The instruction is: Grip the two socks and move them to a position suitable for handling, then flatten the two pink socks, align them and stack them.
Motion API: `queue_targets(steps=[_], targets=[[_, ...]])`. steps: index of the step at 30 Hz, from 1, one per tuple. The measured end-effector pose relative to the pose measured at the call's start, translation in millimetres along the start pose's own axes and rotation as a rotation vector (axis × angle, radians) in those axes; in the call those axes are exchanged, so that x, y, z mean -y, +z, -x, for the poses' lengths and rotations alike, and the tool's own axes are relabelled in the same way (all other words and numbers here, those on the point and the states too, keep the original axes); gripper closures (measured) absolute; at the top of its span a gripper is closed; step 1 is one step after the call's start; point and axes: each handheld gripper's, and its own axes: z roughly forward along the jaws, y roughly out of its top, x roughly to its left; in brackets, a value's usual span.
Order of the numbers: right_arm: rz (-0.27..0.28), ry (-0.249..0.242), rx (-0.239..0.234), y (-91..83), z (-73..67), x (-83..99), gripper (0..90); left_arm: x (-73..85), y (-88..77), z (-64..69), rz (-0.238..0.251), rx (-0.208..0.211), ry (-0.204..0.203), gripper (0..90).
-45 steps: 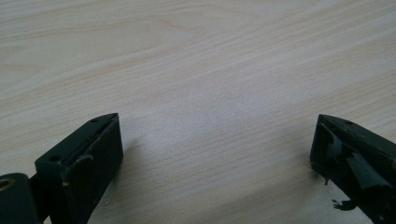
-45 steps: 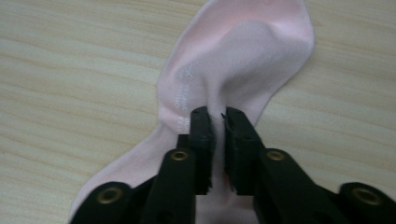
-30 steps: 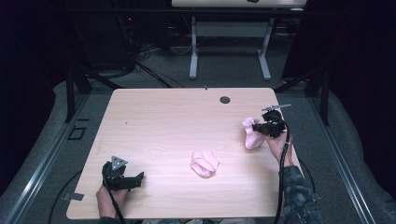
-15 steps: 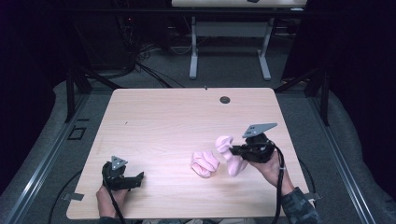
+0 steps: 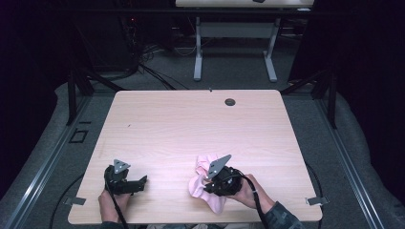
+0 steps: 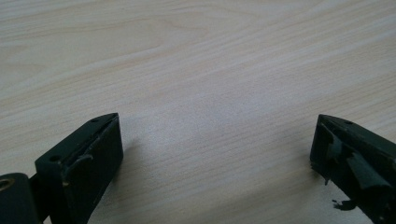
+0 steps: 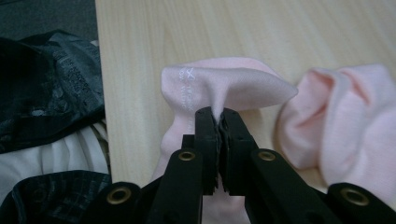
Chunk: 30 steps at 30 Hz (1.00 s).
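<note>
Since the earlier frame, the right claw (image 5: 203, 183) has been carried from far right to near centre, pinching a pink sock (image 7: 224, 86). It should be laid square on the second sock (image 7: 345, 135), apparently just beside. The left claw (image 5: 138, 183) rests spread on the desk (image 5: 191, 124).

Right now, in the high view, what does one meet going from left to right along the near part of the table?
left gripper with open fingers → bare strip of table → pink sock → right gripper, shut on that sock → the person's right hand.
</note>
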Motion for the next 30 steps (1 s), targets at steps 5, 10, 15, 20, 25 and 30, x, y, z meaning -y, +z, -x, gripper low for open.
queue_targets(steps=[5,10,15,20,25,30], targets=[[-0.042,-0.017,0.018,21.5,1.7,4.9,71.0,-0.1,0.2,-0.1,0.0,0.0,-0.001,2.4],[0.065,0.082,0.049,4.2,7.8,20.3,35.7,-0.3,0.1,-0.2,-0.001,0.001,-0.001,2.4],[0.151,0.262,0.14,-25.7,9.5,50.1,32.2,-2.0,-1.2,-0.6,-0.014,-0.002,-0.015,2.1],[0.156,0.399,0.203,-33.6,6.0,71.6,30.9,-10.6,-11.4,5.7,0.025,0.025,-0.023,2.3],[0.127,0.493,0.272,-34.7,-4.4,84.8,29.0,-31.2,-19.0,26.8,0.031,0.104,0.035,2.8],[0.124,0.534,0.276,-31.7,-10.6,87.3,29.6,-42.3,-13.0,52.8,-0.016,0.203,0.093,8.2]])
